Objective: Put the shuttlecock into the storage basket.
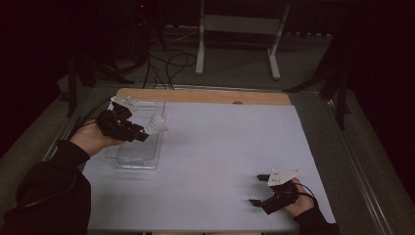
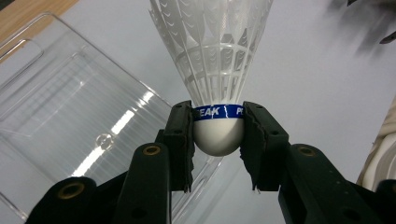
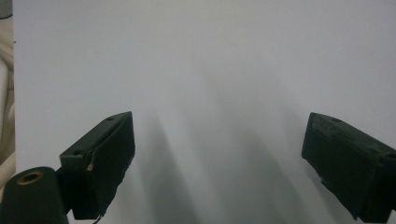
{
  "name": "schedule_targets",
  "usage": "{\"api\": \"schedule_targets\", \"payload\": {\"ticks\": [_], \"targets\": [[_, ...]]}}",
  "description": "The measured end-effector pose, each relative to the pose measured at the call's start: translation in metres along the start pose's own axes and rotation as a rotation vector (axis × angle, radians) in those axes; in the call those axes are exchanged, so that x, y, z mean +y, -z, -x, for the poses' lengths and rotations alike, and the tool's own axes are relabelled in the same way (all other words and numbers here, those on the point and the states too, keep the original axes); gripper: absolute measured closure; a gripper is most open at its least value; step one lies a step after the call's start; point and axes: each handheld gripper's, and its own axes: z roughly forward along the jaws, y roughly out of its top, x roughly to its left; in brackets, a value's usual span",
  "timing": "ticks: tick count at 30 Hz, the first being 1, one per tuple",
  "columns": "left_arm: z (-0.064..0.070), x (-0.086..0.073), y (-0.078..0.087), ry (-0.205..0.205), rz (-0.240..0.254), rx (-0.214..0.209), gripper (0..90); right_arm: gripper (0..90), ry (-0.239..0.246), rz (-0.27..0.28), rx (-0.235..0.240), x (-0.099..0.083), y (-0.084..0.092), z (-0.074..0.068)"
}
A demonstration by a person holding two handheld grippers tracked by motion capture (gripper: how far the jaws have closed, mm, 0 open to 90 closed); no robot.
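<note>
Shuttlecock clenched at its cork by left hand-held gripper, feathers pointing away.

The blue band around the shuttlecock carries white letters, partly hidden by the jaws, reading "EAK" and "P".

White sheet lies open across middle and right. Only obstacle: clear plastic tray at far left. Right gripper sits near the right, nothing between its wide jaws.
</note>
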Motion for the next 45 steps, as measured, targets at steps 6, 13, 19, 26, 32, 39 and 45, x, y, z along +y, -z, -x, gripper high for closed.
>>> {"api": "schedule_targets", "payload": {"ticks": [6,13,19,26,32,39,45], "targets": [[-0.005,-0.005,0.007,0.014,0.009,0.019,65.9,9.5,-0.003,-0.004,0.005,0.0,-0.001,0.0],[-0.005,-0.011,0.013,0.013,0.024,0.031,66.0,9.5,-0.007,-0.004,0.01,0.0,-0.001,0.0],[-0.011,-0.018,0.021,0.037,0.026,0.043,66.0,9.5,-0.007,-0.008,0.012,0.001,-0.001,0.0],[-0.014,-0.027,0.026,0.051,0.032,0.056,66.0,9.5,-0.011,-0.01,0.013,0.0,-0.001,0.0],[-0.016,-0.033,0.031,0.058,0.035,0.065,66.0,9.5,-0.009,-0.009,0.013,0.0,-0.001,0.0],[-0.021,-0.045,0.033,0.079,0.032,0.072,65.9,9.5,-0.005,-0.008,0.013,0.001,-0.001,-0.001],[-0.025,-0.055,0.033,0.089,0.036,0.075,66.0,9.5,-0.009,-0.015,0.018,0.001,-0.001,-0.001]]}}
